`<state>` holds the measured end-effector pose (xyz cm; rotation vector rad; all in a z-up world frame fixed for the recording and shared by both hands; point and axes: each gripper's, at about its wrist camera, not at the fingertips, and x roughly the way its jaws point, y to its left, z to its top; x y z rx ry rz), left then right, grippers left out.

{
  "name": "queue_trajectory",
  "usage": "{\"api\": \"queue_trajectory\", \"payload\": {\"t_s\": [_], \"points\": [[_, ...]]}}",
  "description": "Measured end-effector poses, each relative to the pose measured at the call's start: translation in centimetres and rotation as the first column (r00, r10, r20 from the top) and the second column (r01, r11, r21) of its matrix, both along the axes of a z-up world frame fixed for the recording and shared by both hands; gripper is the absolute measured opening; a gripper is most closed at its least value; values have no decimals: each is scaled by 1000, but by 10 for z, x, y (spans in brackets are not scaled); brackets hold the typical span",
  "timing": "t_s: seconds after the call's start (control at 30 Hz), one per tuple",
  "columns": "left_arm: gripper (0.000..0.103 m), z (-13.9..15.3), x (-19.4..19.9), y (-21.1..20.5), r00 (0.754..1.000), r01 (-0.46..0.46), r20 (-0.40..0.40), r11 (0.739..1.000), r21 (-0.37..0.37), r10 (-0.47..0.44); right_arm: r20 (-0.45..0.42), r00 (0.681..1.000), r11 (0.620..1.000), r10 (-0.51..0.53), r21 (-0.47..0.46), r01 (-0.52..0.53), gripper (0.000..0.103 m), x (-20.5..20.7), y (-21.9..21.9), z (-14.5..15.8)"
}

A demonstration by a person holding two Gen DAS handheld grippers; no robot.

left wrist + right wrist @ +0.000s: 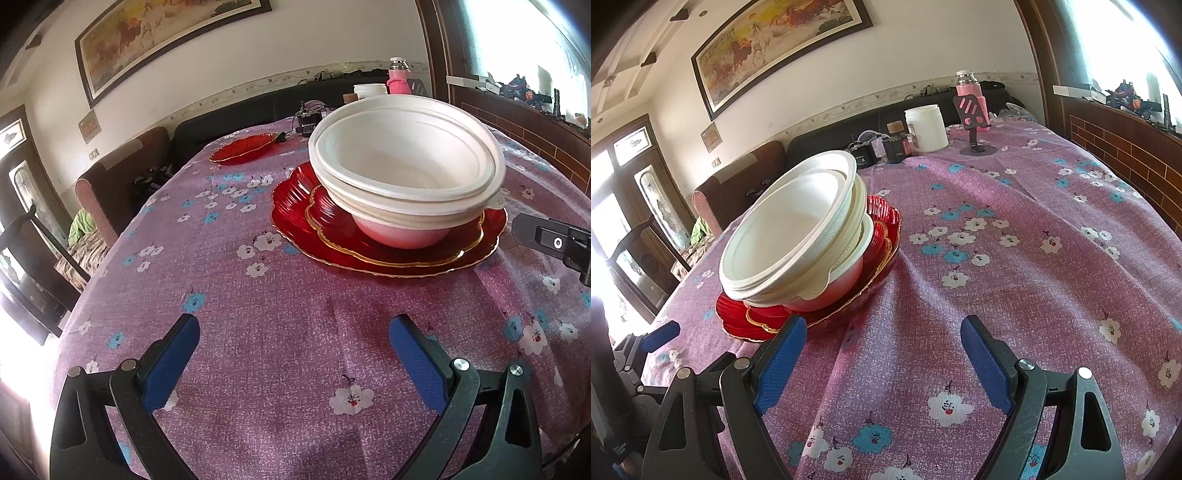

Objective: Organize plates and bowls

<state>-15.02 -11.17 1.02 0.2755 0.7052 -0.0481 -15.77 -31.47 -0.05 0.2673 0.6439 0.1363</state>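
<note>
Both tongs hover over the cloth, jaws spread wide and holding nothing: the left gripper [294,334] has the stack ahead and to its right, the right gripper [884,338] has it just ahead-left. The white bowls [406,162] sit nested on 2 stacked red plates [295,218]. 1 red plate [242,147] lies alone, far ahead of the left tongs; I judge it comes next, best pinched at the rim. The floral tablecloth [1015,280] is wrinkled. Beyond stand a white jar [926,127], a sofa and a horse painting [775,48].
</note>
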Motion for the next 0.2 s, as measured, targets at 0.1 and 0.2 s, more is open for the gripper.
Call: {"api": "queue_trajectory", "payload": {"t_s": [0.1, 0.2], "points": [[103, 1, -3, 2, 1000, 11, -5, 1000, -11, -11, -2, 1000, 1000, 0, 0, 0, 89, 0, 0, 0], [103, 3, -4, 3, 1000, 20, -4, 1000, -21, -20, -4, 1000, 1000, -3, 1, 3, 89, 0, -1, 0]]}}
